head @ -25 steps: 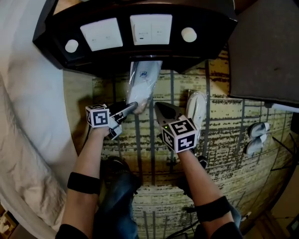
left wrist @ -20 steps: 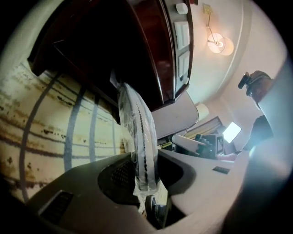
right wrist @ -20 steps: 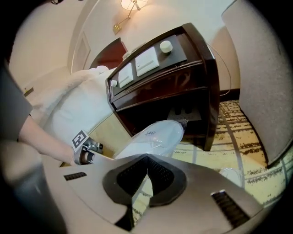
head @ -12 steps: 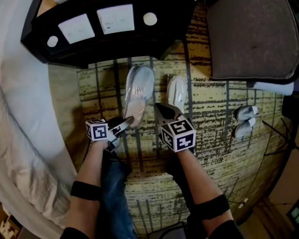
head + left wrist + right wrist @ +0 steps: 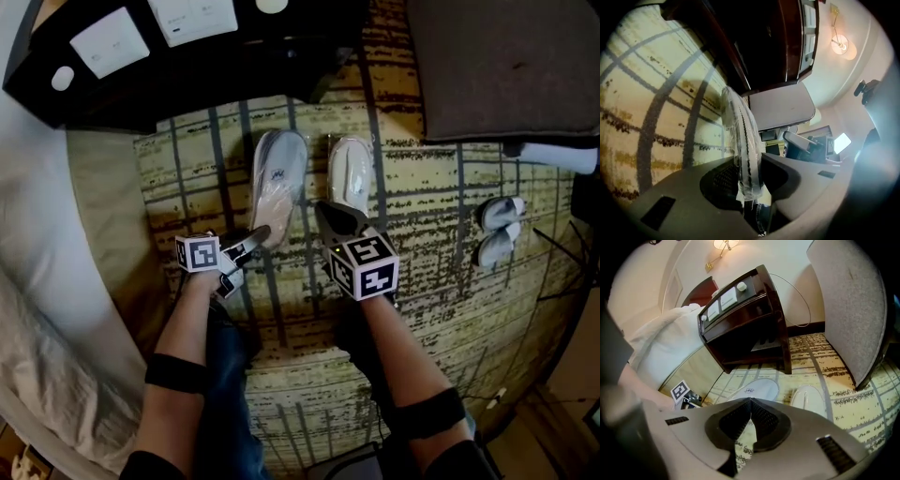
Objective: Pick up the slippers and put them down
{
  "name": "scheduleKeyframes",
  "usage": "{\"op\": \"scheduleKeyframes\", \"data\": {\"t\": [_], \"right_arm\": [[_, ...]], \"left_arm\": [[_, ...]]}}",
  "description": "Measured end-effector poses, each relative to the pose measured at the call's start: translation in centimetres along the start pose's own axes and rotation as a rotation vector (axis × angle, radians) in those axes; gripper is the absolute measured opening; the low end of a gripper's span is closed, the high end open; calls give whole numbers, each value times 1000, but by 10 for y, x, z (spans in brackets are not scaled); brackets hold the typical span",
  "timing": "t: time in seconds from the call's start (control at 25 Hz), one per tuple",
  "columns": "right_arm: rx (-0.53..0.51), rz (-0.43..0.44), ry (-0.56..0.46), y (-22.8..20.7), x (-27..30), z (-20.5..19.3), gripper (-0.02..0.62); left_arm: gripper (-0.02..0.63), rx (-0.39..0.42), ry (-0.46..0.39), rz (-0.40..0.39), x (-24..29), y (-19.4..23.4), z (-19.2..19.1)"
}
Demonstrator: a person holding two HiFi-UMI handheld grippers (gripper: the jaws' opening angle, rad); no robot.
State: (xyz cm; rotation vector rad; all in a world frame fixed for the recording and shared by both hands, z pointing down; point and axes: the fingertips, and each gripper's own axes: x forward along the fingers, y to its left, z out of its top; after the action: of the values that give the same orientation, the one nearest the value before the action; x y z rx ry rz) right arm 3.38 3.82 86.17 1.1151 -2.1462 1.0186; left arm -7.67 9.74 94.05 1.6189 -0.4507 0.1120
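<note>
A white slipper in a clear plastic wrap (image 5: 278,178) lies lengthwise over the patterned carpet, toe toward the nightstand. My left gripper (image 5: 259,234) is shut on its heel end. In the left gripper view the wrapped slipper (image 5: 740,136) shows edge-on between the jaws of the left gripper (image 5: 746,165). A second white slipper (image 5: 352,172) lies on the carpet just to its right. My right gripper (image 5: 334,217) hovers by that slipper's heel, shut and empty. In the right gripper view the shut right gripper (image 5: 750,403) is in front of both slippers, wrapped slipper (image 5: 757,389) and bare slipper (image 5: 812,397).
A dark nightstand (image 5: 178,66) stands just beyond the slippers. White bedding (image 5: 47,244) fills the left side. A grey upholstered seat (image 5: 506,66) is at the upper right. Another pair of slippers (image 5: 497,232) lies on the carpet at the right.
The wrapped slipper has come out from under the nightstand, held by the left gripper, and now lies beside the other slipper. Both grippers have drawn back from the nightstand.
</note>
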Motion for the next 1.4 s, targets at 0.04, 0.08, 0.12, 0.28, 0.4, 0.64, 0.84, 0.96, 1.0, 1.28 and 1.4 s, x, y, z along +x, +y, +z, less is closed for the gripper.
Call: {"op": "scheduleKeyframes", "data": {"t": [0.04,0.08,0.12,0.28,0.4,0.64,0.84,0.96,1.0,1.28,1.4], "right_arm": [[3,-1,3,-2,2,-3,2],[7,-1,4,-5,4,-5,2],[10,-2,4,-6,6,-7,2],[0,-3,10,-9,7,-9,2],[4,-7,16,-10,0,-8,2],[8,-14,11,-7,-19,10,2],[31,-31,8,3,-58,34,2],[46,-39,13,19,-93,56,2],[51,-40,15,27,-107,64,2],[50,-54,3,78,-216,140,2],[55,-61,-22,102,-267,177,2]], "left_arm": [[115,-9,5,0,3,5,-1],[115,-18,7,-3,5,10,-3],[115,-26,8,-6,7,13,-4],[129,-33,12,65,9,30,-9],[345,-37,43,230,5,51,-19],[548,8,66,521,-24,73,-23],[544,106,75,562,-49,17,-13],[352,225,86,567,-63,-52,-2],[291,266,76,572,-70,-77,4],[0,490,-56,600,-124,-272,42],[0,583,-87,613,-154,-358,51]]}}
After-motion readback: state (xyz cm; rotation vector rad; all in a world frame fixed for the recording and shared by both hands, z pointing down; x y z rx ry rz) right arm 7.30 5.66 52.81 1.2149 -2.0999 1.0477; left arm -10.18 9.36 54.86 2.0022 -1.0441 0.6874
